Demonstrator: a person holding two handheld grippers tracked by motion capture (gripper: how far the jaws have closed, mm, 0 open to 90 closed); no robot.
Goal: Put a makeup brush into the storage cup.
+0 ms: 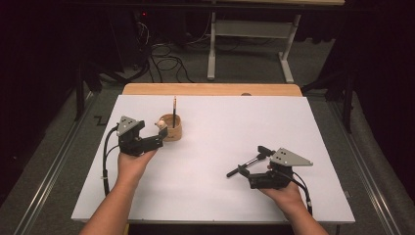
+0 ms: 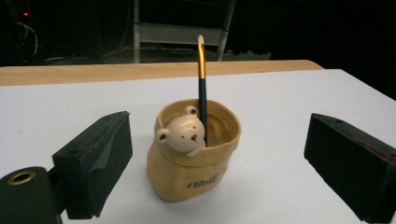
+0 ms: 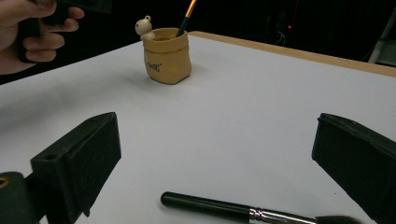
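Pouch-shaped holder (image 1: 172, 128) stands left of centre on the white table (image 1: 220, 186), pencil (image 1: 174, 110) upright inside. Left gripper (image 1: 155, 138), jaws spread, sits beside it; right gripper (image 1: 266, 171), also open, should probably clamp the brush (image 3: 224, 207) mid-handle.

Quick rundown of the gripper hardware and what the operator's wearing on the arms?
Both the left gripper and right gripper are black, with blocky black jaws, a grey three-cornered plate on top and a black cable trailing back. Forearms are bare, no sleeves or gloves in sight.
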